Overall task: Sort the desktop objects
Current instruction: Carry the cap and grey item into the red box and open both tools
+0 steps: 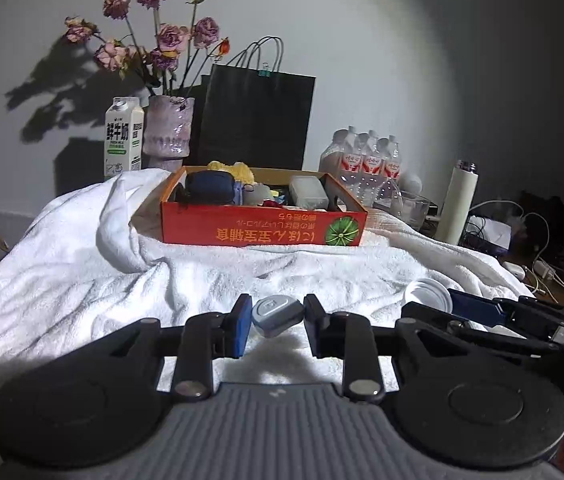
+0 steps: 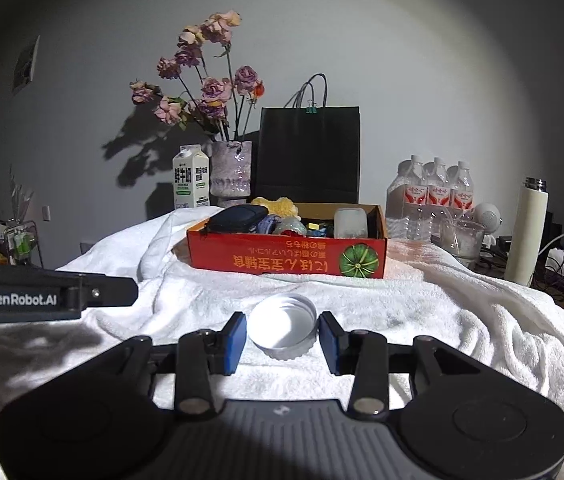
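My left gripper (image 1: pixel 278 322) is shut on a small grey rounded case (image 1: pixel 277 316), held above the white towel (image 1: pixel 82 256). My right gripper (image 2: pixel 282 334) is shut on a white round lid (image 2: pixel 283 331), its hollow side up; the lid (image 1: pixel 427 295) also shows at the right of the left wrist view. Straight ahead on the towel stands a red cardboard box (image 1: pixel 262 229) (image 2: pixel 285 254) holding several items: a dark pouch, a yellow soft thing, a frosted plastic case. The left gripper's arm (image 2: pixel 42 298) enters the right wrist view from the left.
Behind the box stand a milk carton (image 1: pixel 122 138), a vase of dried roses (image 1: pixel 168 136) and a black paper bag (image 1: pixel 256 120). To the right are a pack of water bottles (image 2: pixel 429 196), a glass cup (image 2: pixel 461 240), a white flask (image 2: pixel 527 232) and cables (image 1: pixel 541 264).
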Demonstrator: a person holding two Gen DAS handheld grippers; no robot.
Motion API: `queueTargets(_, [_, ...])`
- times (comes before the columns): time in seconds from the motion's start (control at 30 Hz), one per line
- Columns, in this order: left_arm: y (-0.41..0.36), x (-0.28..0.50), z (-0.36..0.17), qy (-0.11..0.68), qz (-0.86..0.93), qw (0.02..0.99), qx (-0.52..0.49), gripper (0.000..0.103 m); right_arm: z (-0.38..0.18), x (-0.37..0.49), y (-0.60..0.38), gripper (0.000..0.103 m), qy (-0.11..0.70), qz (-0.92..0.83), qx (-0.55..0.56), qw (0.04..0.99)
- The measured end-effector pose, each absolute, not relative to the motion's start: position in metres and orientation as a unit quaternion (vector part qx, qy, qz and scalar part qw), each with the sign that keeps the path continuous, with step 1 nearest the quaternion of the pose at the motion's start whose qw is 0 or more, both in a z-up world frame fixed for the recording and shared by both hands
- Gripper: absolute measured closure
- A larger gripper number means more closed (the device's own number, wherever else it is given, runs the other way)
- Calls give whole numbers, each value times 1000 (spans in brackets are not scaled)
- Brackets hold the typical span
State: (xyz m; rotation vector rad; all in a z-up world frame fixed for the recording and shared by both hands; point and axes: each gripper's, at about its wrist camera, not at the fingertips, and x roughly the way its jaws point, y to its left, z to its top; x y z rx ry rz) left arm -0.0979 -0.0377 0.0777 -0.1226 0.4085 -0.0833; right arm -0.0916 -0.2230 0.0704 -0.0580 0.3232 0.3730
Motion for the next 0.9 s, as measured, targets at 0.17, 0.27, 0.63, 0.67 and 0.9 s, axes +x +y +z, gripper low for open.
queueTargets(0.17, [-33,-89,83,201,-48,977,-57,74,73,-89,-220,65,160,191,-26,968])
queueTargets(0.27, [-38,-63,91,197,-64,978,-23,74,82,-73,-227,65,166,203,-16,965])
queueTargets(0.63, [-48,167,151,263,-128,956,-27,74,148,112,-240,65,186,211,-18,959])
queueTargets(0.67, [-53,191,151,262,-116,958,-11,74,149,140,-236,65,205,202,-22,957])
queueTargets(0.9, [-59,329,105,331,-87,939,-27,74,122,276,-211,65,319,176,-34,931])
